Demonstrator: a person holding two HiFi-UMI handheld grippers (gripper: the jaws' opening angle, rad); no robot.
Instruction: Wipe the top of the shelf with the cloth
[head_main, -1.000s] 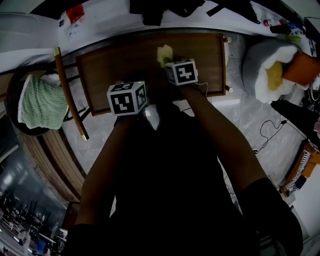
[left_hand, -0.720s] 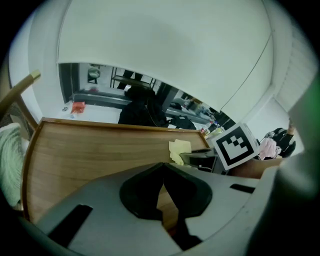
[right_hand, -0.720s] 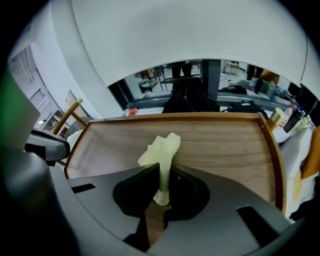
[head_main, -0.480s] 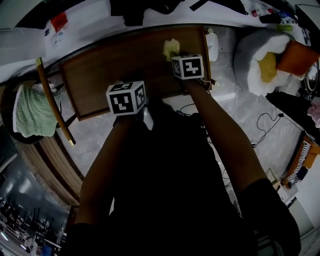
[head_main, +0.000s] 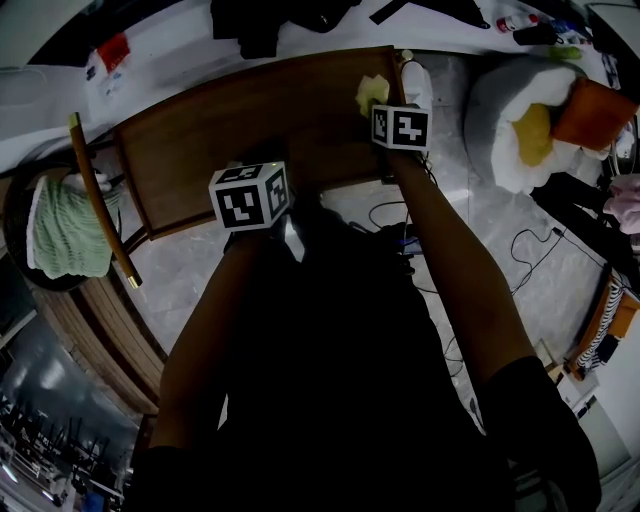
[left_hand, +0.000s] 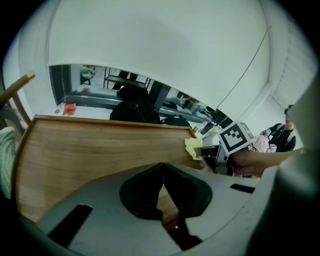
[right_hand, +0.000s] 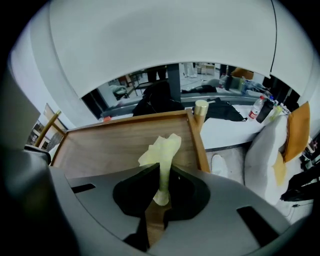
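On top of the shelf (head_main: 250, 120), a flat board of smooth brown wood with a raised lip along its edges and a pale round knob (right_hand: 201, 107) at the far right corner, the cloth (right_hand: 161, 152) sits near the right end. It is a thin, pale yellow, crumpled piece. The right gripper (right_hand: 161, 175) has its dark jaws closed on it, so that a narrow strip runs between them and a ruffled tuft fans out past the tips over the wood. In the head view the cloth (head_main: 371, 93) shows just beyond that gripper's marker cube. The left gripper (left_hand: 163, 170) has its jaws closed tip to tip with nothing between them, only the wood grain showing behind. It is over the near edge of the shelf, around the middle of its length. Both forearms reach straight forward from the body, the right one farther and out toward the right corner. To the left of the shelf, a round dark-rimmed holder (head_main: 20, 255) contains a green ribbed knitted fabric (head_main: 65, 225), with a slim wooden pole (head_main: 100, 200) slanting beside it. On the grey marbled floor (head_main: 480, 230) to the right lie thin cables (head_main: 540, 270) and a plump white cushion (head_main: 500, 110).
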